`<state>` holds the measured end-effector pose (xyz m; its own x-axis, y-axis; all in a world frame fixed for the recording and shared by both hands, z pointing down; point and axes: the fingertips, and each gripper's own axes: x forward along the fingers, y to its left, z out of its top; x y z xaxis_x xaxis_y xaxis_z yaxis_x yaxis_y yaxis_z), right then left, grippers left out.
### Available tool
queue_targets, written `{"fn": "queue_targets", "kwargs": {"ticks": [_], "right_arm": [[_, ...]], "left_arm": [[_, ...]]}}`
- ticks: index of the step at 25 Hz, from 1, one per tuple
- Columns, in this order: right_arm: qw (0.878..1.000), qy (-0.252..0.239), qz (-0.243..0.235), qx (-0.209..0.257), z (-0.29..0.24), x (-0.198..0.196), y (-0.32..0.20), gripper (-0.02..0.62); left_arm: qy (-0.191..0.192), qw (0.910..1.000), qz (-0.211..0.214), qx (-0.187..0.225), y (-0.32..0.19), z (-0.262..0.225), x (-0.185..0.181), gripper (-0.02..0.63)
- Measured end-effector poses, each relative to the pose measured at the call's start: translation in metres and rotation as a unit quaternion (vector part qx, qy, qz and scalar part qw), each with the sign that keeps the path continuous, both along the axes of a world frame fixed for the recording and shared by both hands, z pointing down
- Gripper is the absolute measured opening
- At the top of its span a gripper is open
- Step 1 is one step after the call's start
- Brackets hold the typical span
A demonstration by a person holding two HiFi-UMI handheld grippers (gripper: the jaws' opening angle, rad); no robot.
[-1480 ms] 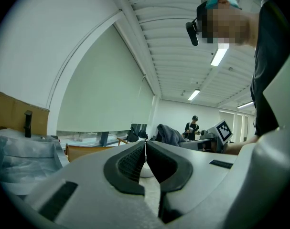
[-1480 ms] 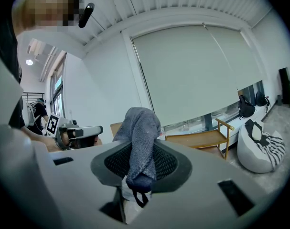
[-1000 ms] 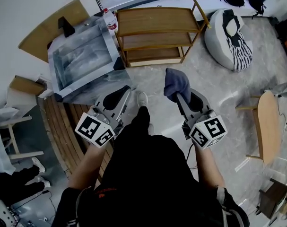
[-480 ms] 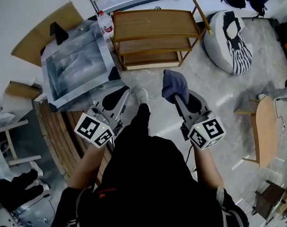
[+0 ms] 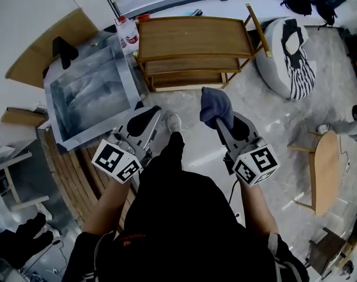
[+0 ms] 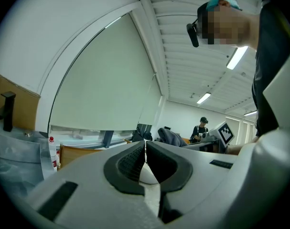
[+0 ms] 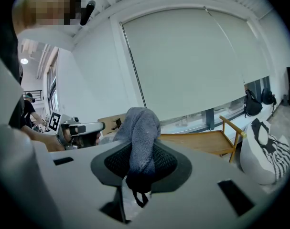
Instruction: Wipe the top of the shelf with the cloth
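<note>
Nearest the camera, the head view shows the person's black-clad torso and both forearms, each hand behind a marker cube.

The left gripper points forward over the floor. In the left gripper view, the left gripper has its dark ribbed pads pressed together with nothing between them.

The right gripper is level with the left one and near it. Its jaws pinch the blue-grey terry cloth. In the right gripper view, the cloth rises from between the pads of the right gripper and bunches into a rounded fold above them; a short loop hangs below.

A white shoe rests on the pale grey marbled floor between the two grippers.

Beyond the cloth, and apart from it, stands the three-tier wooden shelf with raised side rails. A clear bottle with a red cap and red label stands just beside its left corner. To the left lies a large silvery box-shaped object, possibly foil-wrapped. To the right of the shelf sits a grey beanbag carrying a black-and-white striped fabric.
</note>
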<state>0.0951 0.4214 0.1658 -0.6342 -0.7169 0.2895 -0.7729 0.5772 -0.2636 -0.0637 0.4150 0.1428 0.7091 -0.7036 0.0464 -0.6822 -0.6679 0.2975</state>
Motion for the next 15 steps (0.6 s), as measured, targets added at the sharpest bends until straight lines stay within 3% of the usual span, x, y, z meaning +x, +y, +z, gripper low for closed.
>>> {"fn": "queue_targets", "kwargs": {"ticks": [15], "right_arm": [[0.999,0.004,-0.017,-0.029,0.01,-0.023,-0.158,0.097]], "left_arm": [[-0.009,0.9997,-0.004,-0.024,-0.142,0.008,-0.017,0.025]]}}
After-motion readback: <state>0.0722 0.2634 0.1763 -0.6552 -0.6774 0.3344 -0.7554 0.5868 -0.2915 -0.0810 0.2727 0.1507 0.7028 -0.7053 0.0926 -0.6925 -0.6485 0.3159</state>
